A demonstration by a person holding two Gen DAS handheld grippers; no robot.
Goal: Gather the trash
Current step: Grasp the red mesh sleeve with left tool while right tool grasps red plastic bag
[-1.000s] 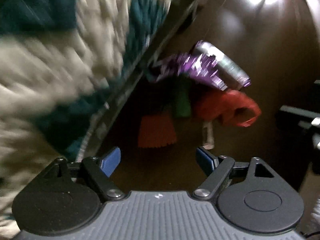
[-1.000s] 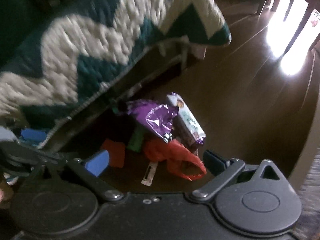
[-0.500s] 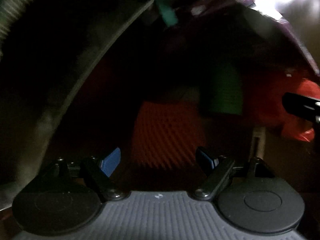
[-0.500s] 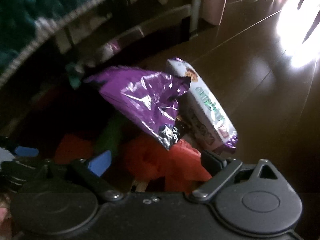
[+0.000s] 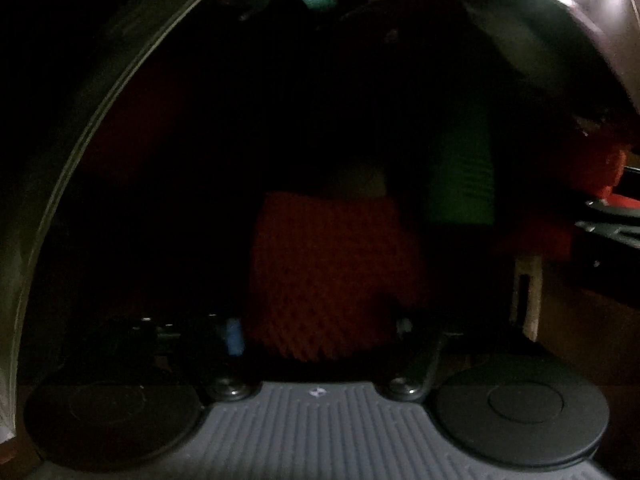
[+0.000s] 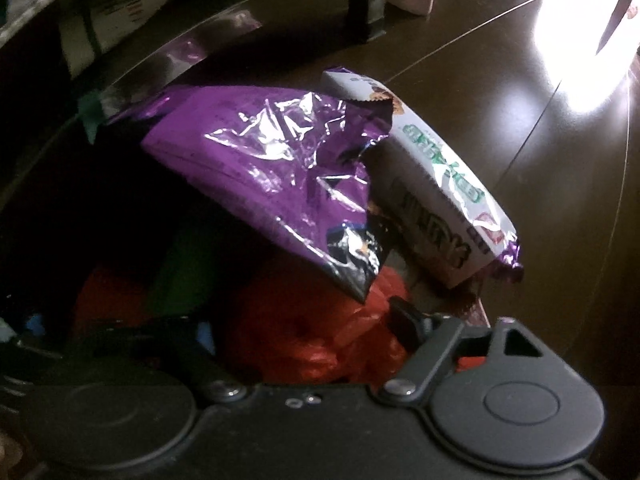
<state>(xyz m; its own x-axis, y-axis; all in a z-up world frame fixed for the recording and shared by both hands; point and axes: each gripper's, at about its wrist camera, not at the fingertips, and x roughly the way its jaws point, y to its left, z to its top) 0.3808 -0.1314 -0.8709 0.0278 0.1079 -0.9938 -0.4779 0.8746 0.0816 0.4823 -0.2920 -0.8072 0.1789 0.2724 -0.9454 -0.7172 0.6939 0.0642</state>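
Note:
A pile of trash lies on the dark floor under a bed edge. In the left wrist view my left gripper [image 5: 320, 326] is open, its fingers on either side of an orange ridged wrapper [image 5: 328, 272]; a green wrapper [image 5: 460, 184] stands behind it to the right. The view is very dark. In the right wrist view my right gripper [image 6: 304, 322] is open around a crumpled red plastic bag [image 6: 316, 332]. Above it lie a purple foil bag [image 6: 264, 164] and a white and purple biscuit packet [image 6: 436, 184].
The bed frame rail [image 6: 168, 52] curves across the upper left, low over the pile. A bed leg [image 6: 366, 4] stands at the back. Glossy dark floor [image 6: 540, 160] stretches to the right with bright glare. A pale strip [image 5: 526, 296] lies on the floor.
Both grippers have pushed forward and down under the bed into the pile. The orange wrapper now sits between the left fingers, and the red bag between the right fingers.

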